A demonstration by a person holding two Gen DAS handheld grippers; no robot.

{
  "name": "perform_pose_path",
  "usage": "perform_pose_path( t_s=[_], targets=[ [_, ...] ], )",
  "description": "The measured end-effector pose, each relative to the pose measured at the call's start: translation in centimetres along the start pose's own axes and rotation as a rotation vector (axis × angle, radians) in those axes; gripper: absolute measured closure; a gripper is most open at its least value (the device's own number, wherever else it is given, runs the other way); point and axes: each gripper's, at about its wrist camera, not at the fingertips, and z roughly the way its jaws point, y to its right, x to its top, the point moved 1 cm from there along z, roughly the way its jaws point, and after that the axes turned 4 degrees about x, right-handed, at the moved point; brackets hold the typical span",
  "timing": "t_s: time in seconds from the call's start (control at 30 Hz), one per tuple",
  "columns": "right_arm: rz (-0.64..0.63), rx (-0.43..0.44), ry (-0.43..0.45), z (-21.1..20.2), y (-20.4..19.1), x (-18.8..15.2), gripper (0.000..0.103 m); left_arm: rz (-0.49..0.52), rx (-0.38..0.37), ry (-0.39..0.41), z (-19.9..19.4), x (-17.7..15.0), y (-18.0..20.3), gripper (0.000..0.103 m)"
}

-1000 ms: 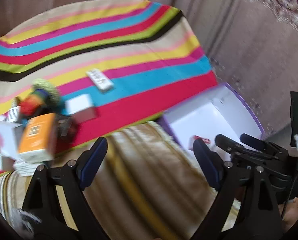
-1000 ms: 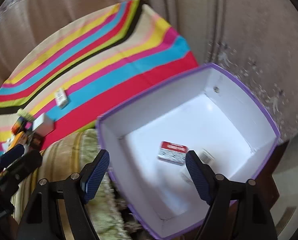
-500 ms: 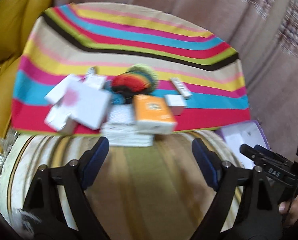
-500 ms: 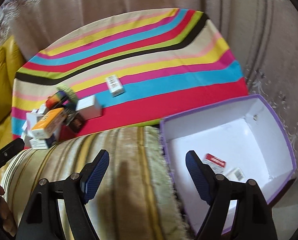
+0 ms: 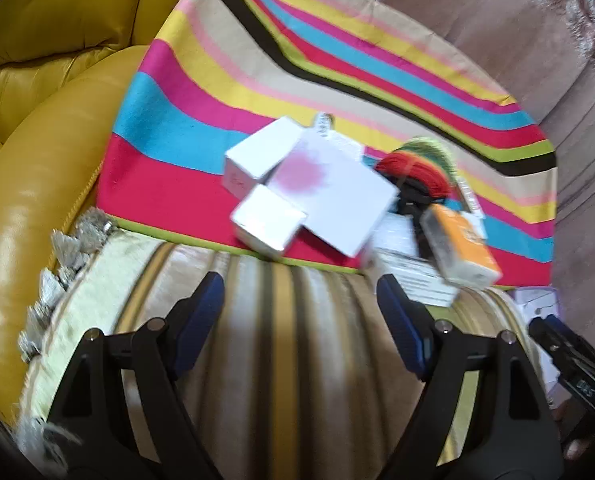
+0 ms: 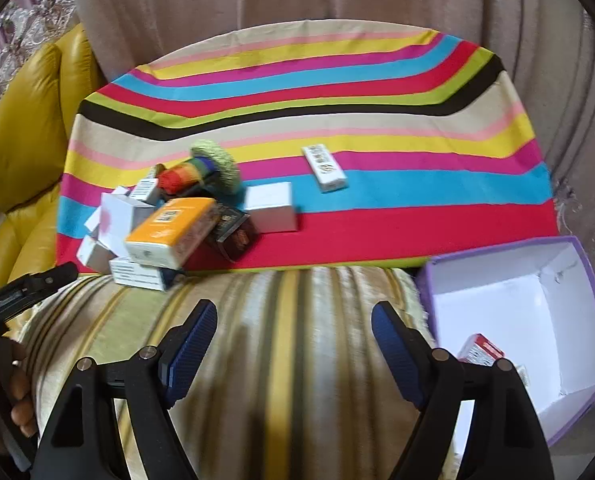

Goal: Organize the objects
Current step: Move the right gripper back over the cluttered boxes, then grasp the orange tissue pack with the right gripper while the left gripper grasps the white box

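Covering most of both views, a striped cloth [image 6: 377, 216] spreads over a surface beside a yellow leather seat [image 5: 37, 200] at nine o'clock. A purple-walled box [image 6: 589, 288] sits at four o'clock in the right view, a small red-topped packet [image 6: 483, 350] inside. A jumble of white cartons [image 5: 329, 196], an orange box [image 6: 169, 232] and a rainbow yarn bundle [image 6: 185, 174] lies at ten o'clock; one white packet [image 6: 324, 168] rests apart at twelve. The left gripper [image 5: 299, 322] is closing on nothing; the right gripper [image 6: 293, 336] gapes wide, holding nothing
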Motion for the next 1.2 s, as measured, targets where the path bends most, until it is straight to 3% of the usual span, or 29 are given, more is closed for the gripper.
perform_pose_path(
  t_s=[0.37, 0.5, 0.57, 0.67, 0.73, 1.2],
  targets=[
    [-0.050, 0.057, 0.023, 1.4, -4.6, 2.0, 0.020, 0.113, 0.079, -0.124, 5.1, 2.9, -0.6, 0.022],
    [-0.056, 0.065, 0.014, 2.3, -5.3, 2.7, 0.020, 0.132, 0.096, -0.133, 5.7, 3.0, -0.5, 0.022],
    [-0.055, 0.068, 0.010, 2.6, -5.6, 3.0, 0.019, 0.142, 0.100, -0.131, 5.8, 3.0, -0.4, 0.027],
    [-0.060, 0.069, 0.004, 3.2, -6.1, 3.4, 0.019, 0.155, 0.101, -0.146, 6.2, 2.7, -0.3, 0.048],
    [-0.057, 0.069, -0.002, 3.7, -6.5, 3.7, 0.019, 0.154, 0.099, -0.158, 6.6, 2.7, -0.1, 0.054],
    [-0.089, -0.001, -0.032, 7.0, -9.0, 5.6, 0.018, 0.162, 0.132, -0.089, 4.7, 1.4, -0.1, 0.055]
  ],
)
